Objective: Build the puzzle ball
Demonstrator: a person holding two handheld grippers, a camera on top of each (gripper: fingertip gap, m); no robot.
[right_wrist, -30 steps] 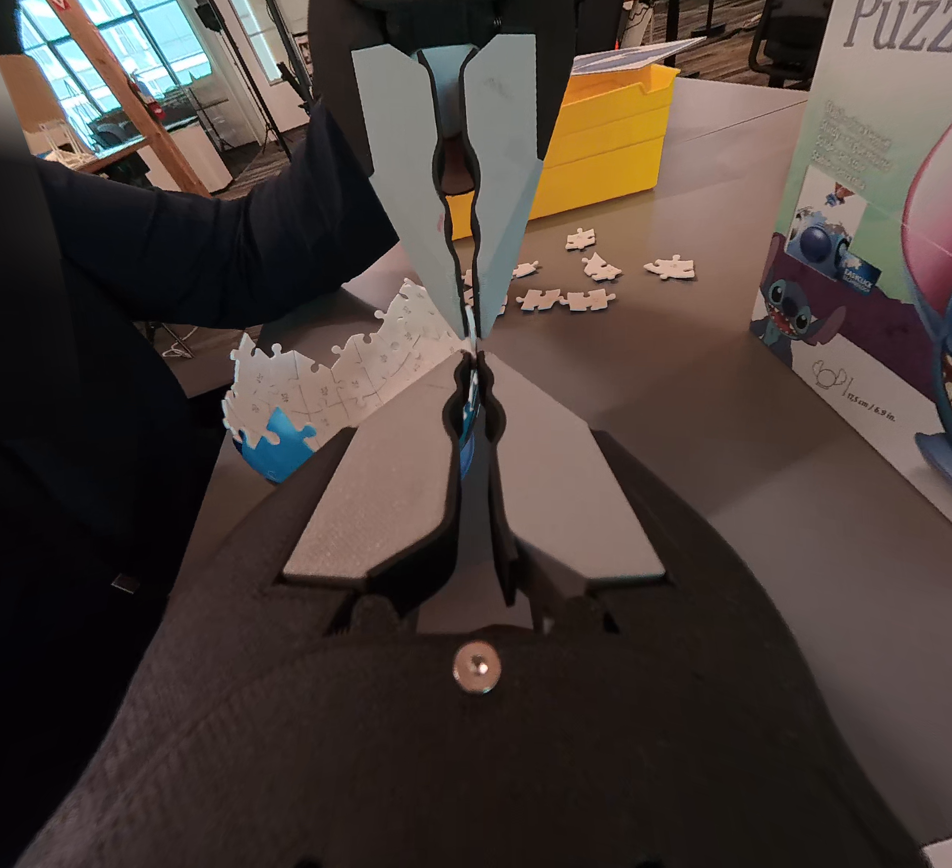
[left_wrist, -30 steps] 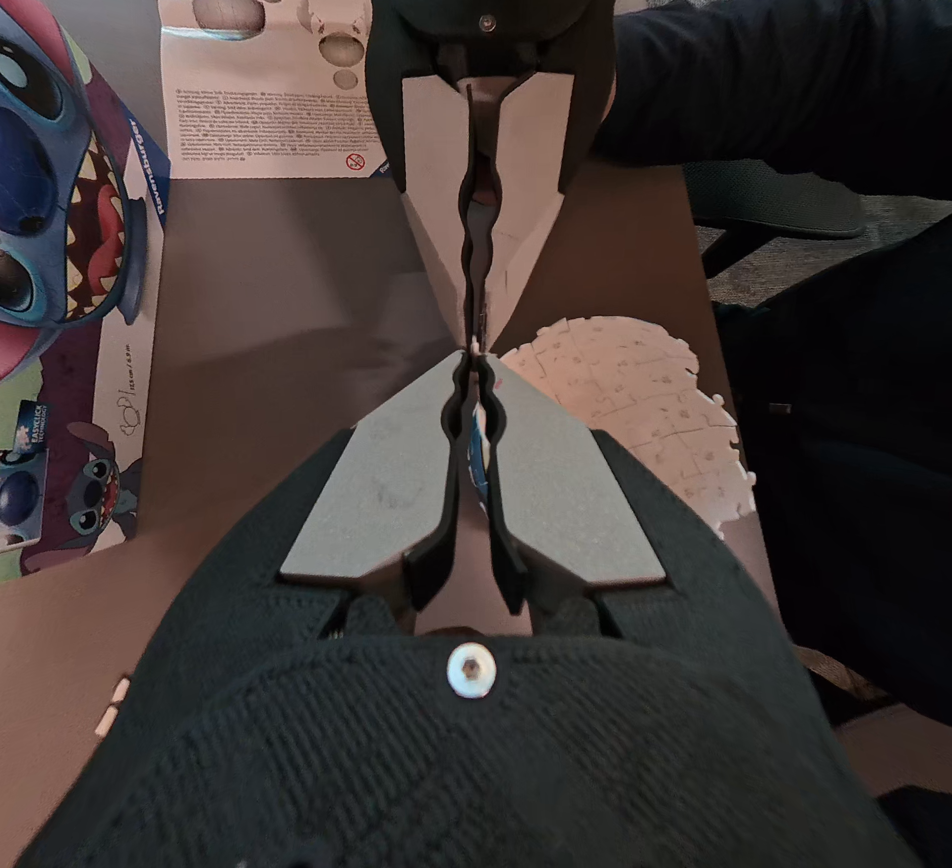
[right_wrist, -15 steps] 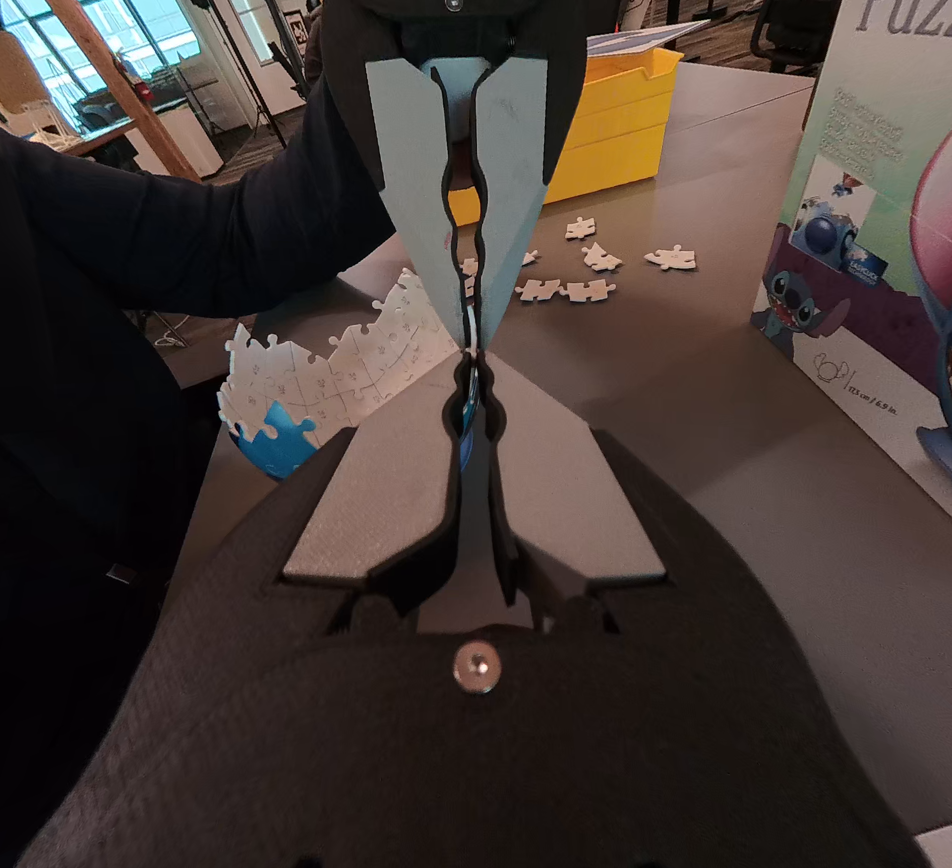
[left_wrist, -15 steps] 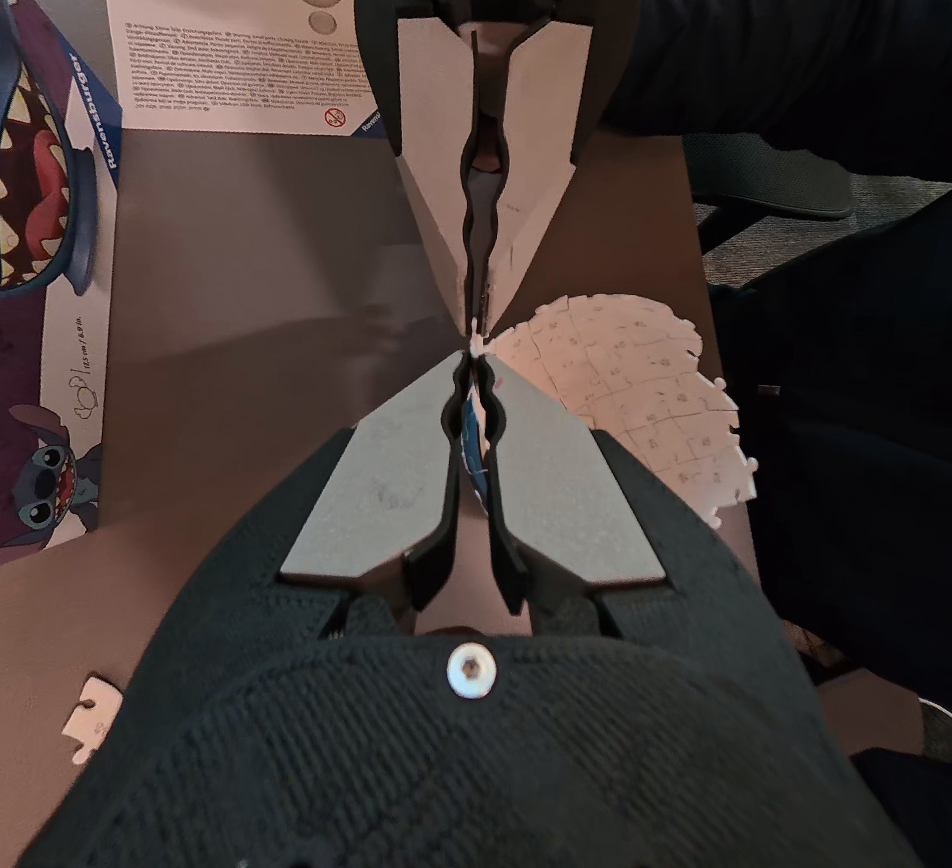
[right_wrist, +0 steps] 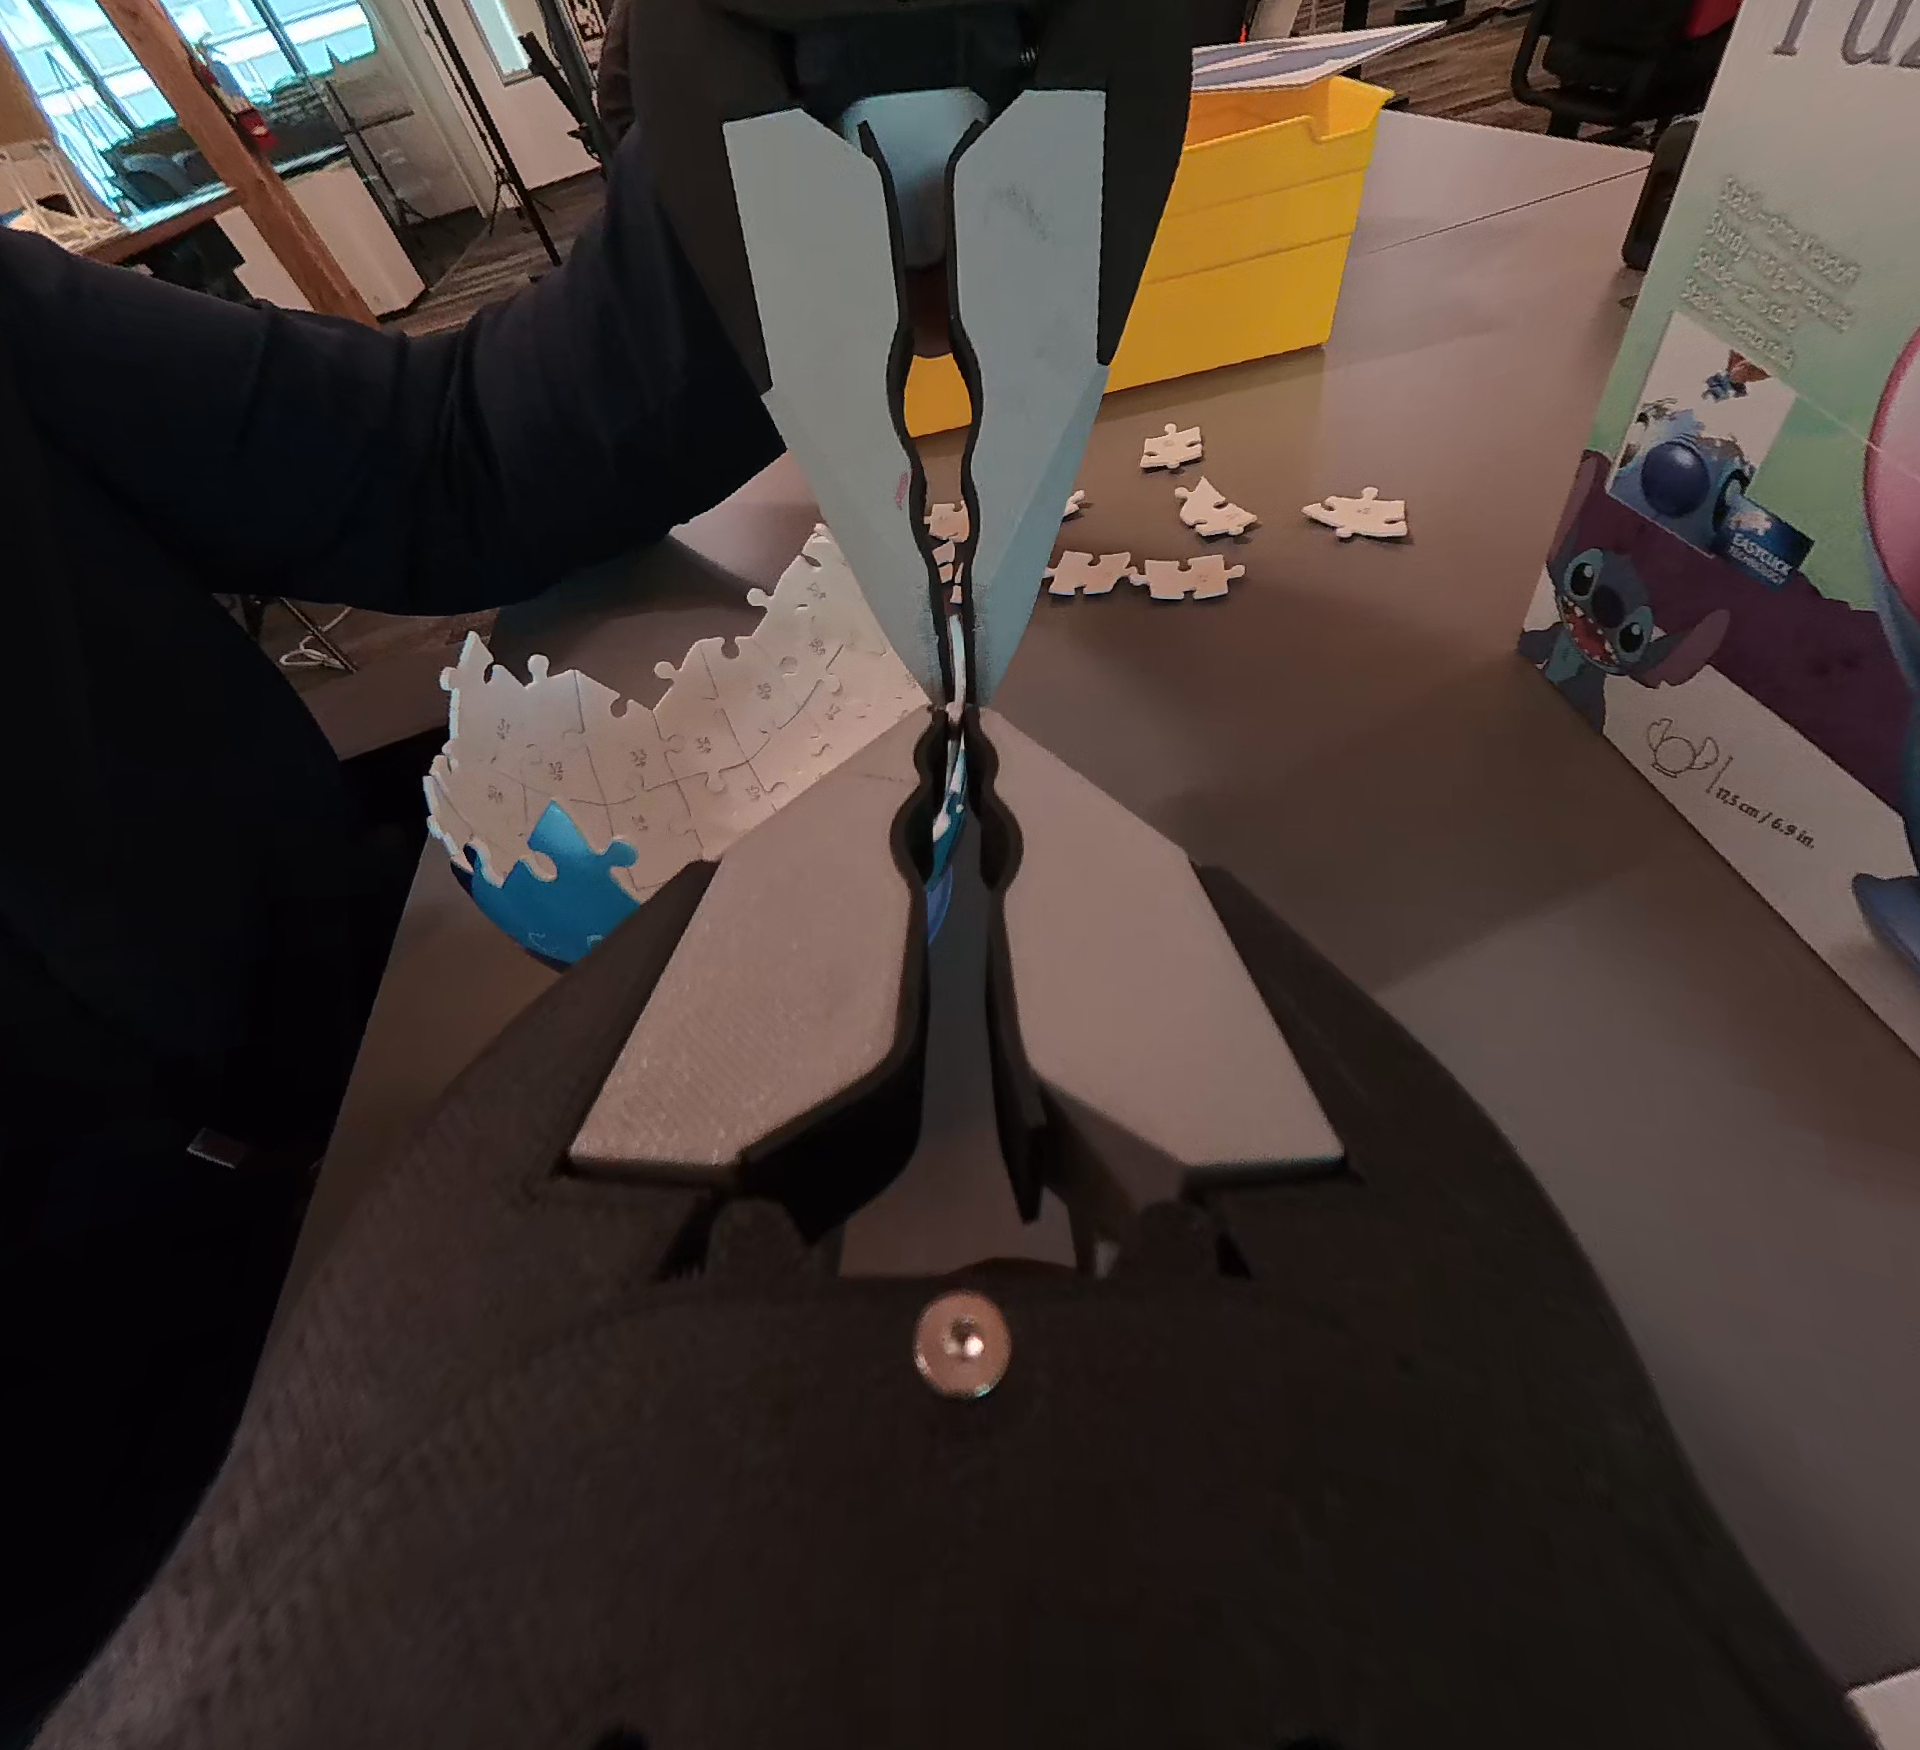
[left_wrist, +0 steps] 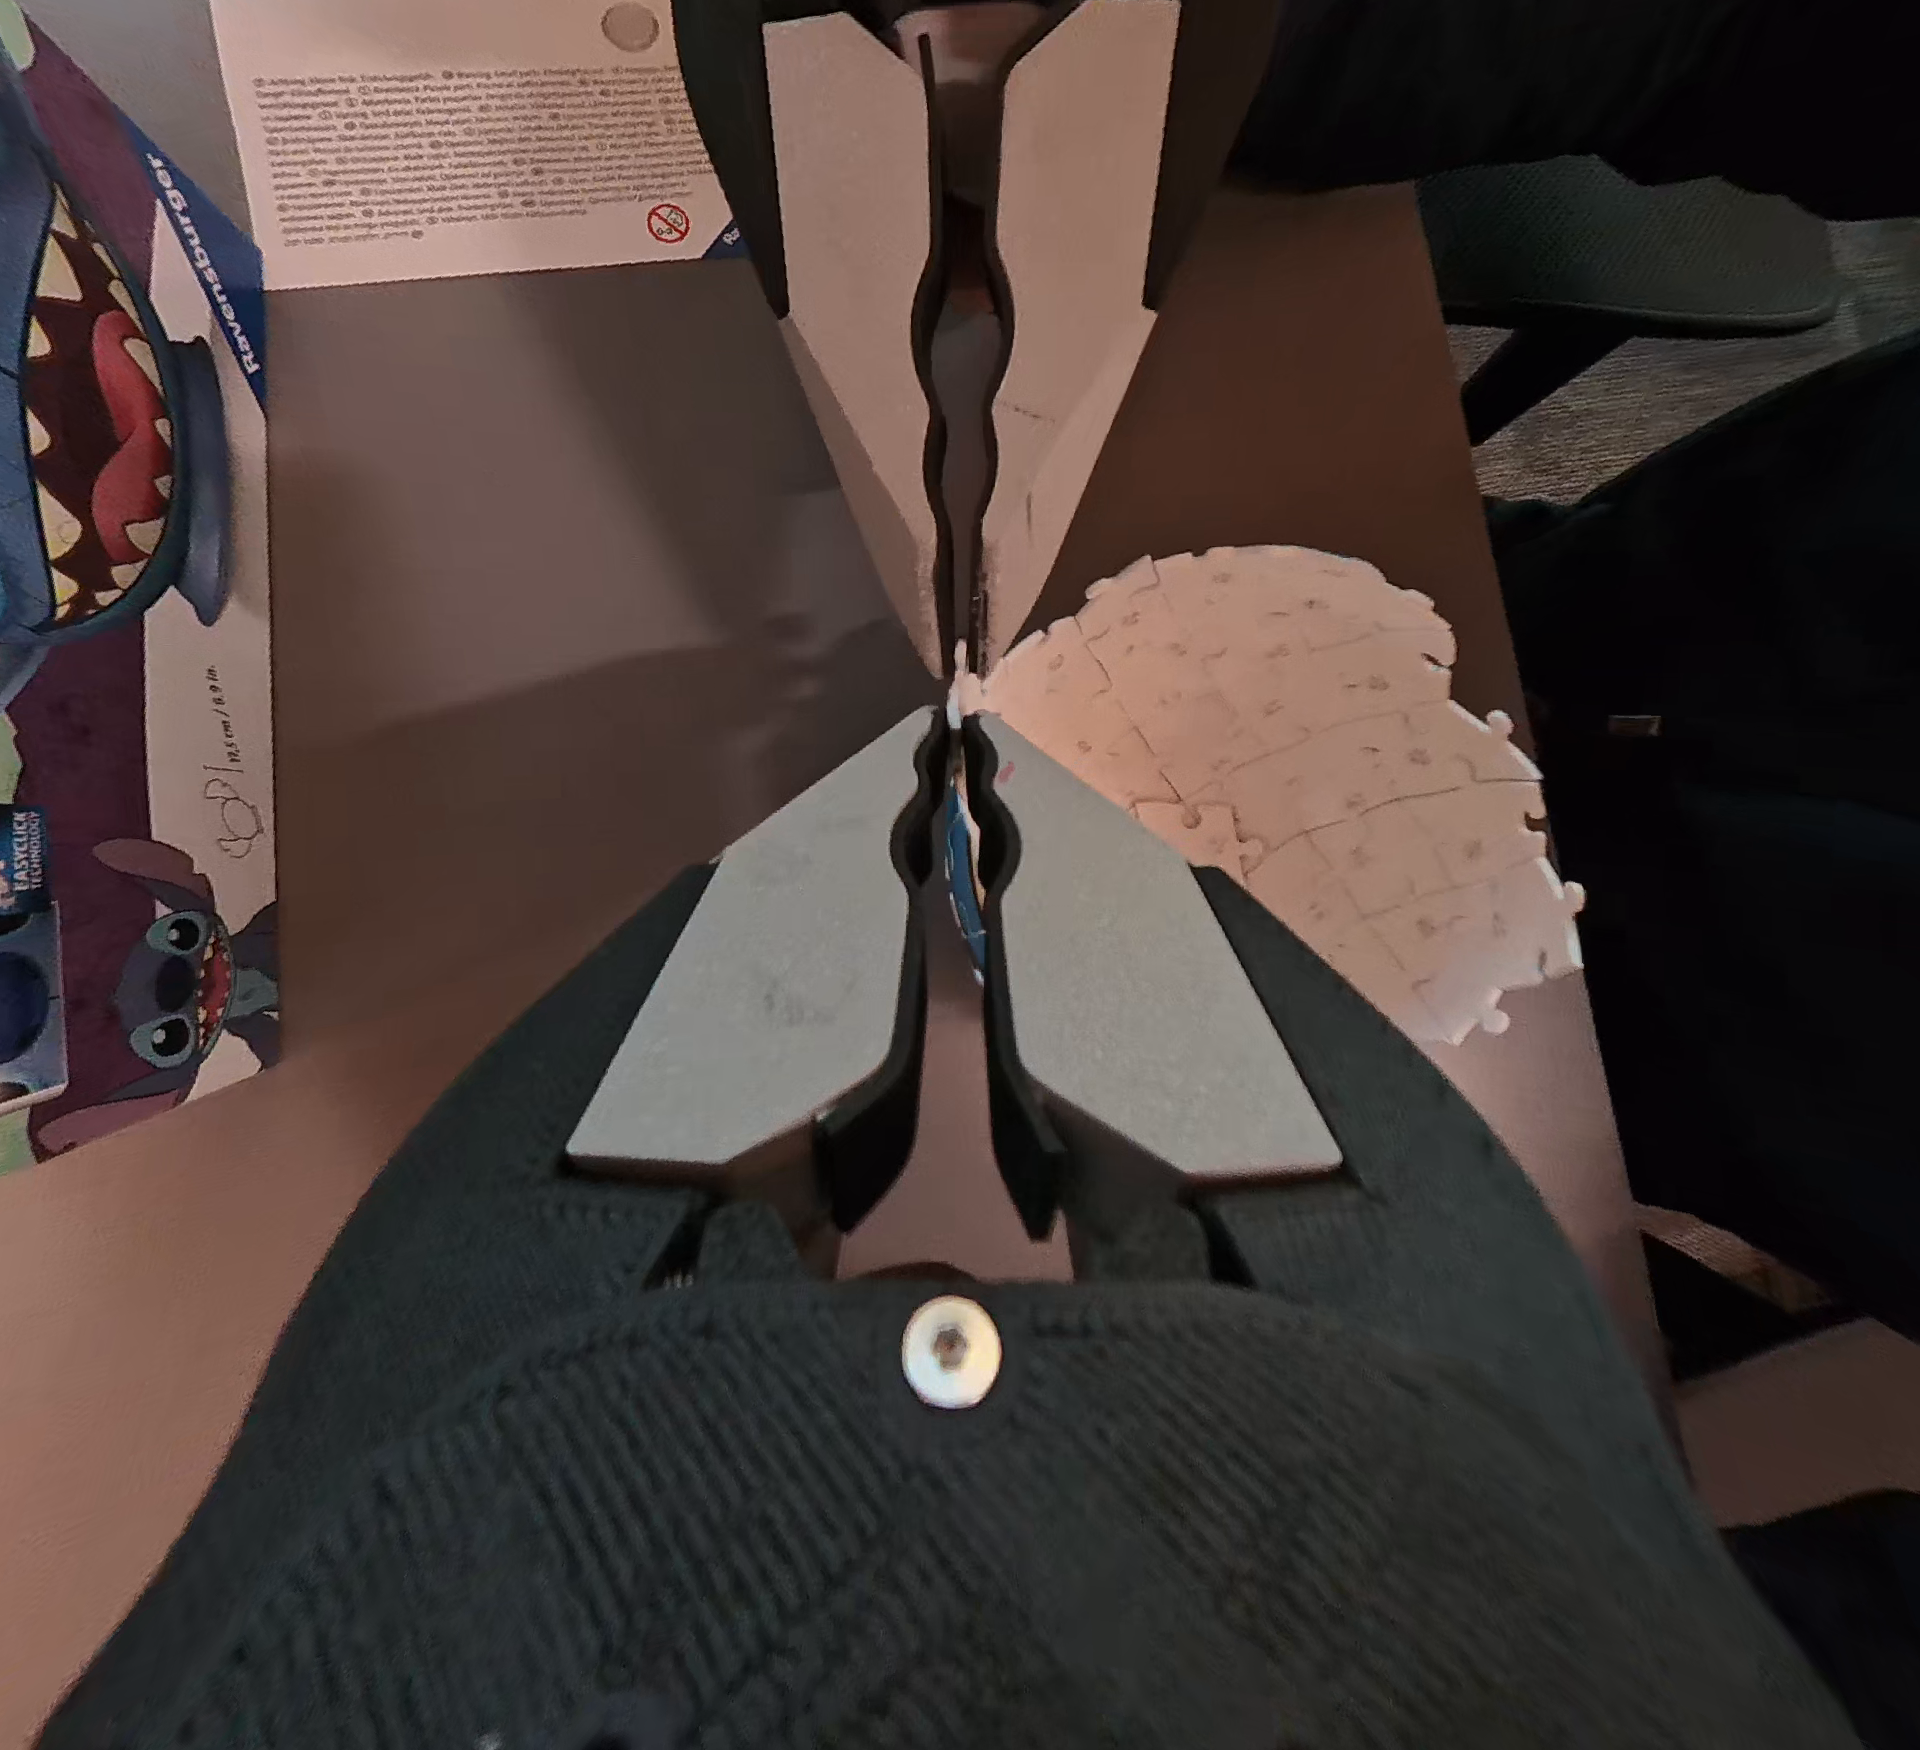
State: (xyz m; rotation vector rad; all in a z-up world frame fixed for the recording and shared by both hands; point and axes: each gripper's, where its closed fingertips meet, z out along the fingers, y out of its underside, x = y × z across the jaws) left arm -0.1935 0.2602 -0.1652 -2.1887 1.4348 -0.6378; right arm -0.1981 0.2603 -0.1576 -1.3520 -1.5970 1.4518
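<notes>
The partly built puzzle ball (left_wrist: 1299, 765) is an open shell, white inside and blue outside (right_wrist: 551, 890), and it rests on the grey table. My left gripper (left_wrist: 954, 726) is shut on its rim, with a blue and white edge showing between the fingers. My right gripper (right_wrist: 956, 726) is shut on the same stretch of rim from the opposite side. The two grippers meet tip to tip: the right one (left_wrist: 961, 646) comes in from the top of the left wrist view, the left one (right_wrist: 954, 661) from the top of the right wrist view. A small white tab shows between the tips.
Several loose white pieces (right_wrist: 1195, 511) lie on the table (right_wrist: 1351, 765) beyond the grippers, before a yellow bin (right_wrist: 1247, 246). The puzzle box (right_wrist: 1766, 505) stands to the right, and also shows in the left wrist view (left_wrist: 125, 557). An instruction leaflet (left_wrist: 468, 90) lies flat. Dark sleeves (right_wrist: 364, 433) reach in. Left and right tips are no more than a few centimetres apart.
Both grippers stay shut and tip to tip on the rim. The pair has shifted over the table, so the leaflet and box have slid towards the frame edges in the left wrist view.
</notes>
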